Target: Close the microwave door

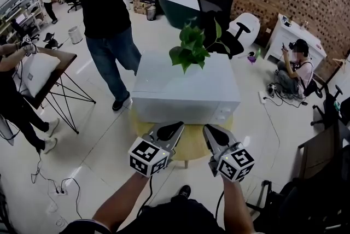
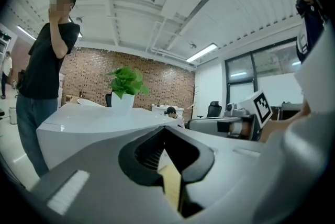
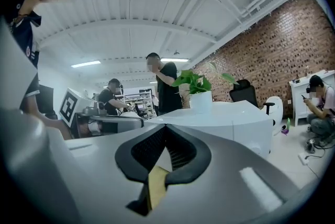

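While both grippers sit low in front of it, the microwave stands dead ahead on the round yellow table, with a potted plant on top. Its long axis runs left-right across the head view and its front face is toward the person. The left gripper has its jaws together with nothing in them; its own view shows the tips meeting, and the yellow in the gap behind them is just table. The right gripper is the same: tips meeting, nothing held. Both tips are just short of the lower front edge, roughly equally near. The left one is in front of the mid door area, the right one toward the control-panel end. Judgement: from above the front reads flush, with no door leaf swung out, so the door looks already shut or nearly so. If it does need a push, that push goes straight forward, and the left gripper is better lined up on the door. Can't confirm the seam or latch, since the grippers cover the bottom of the front face and I can't make out a handle. Both gripper views point up over the top panel, so they show only the lid surface, the plant pot and the ceiling, not the door. A person in a black shirt stands beyond the far left corner, apart from the microwave.
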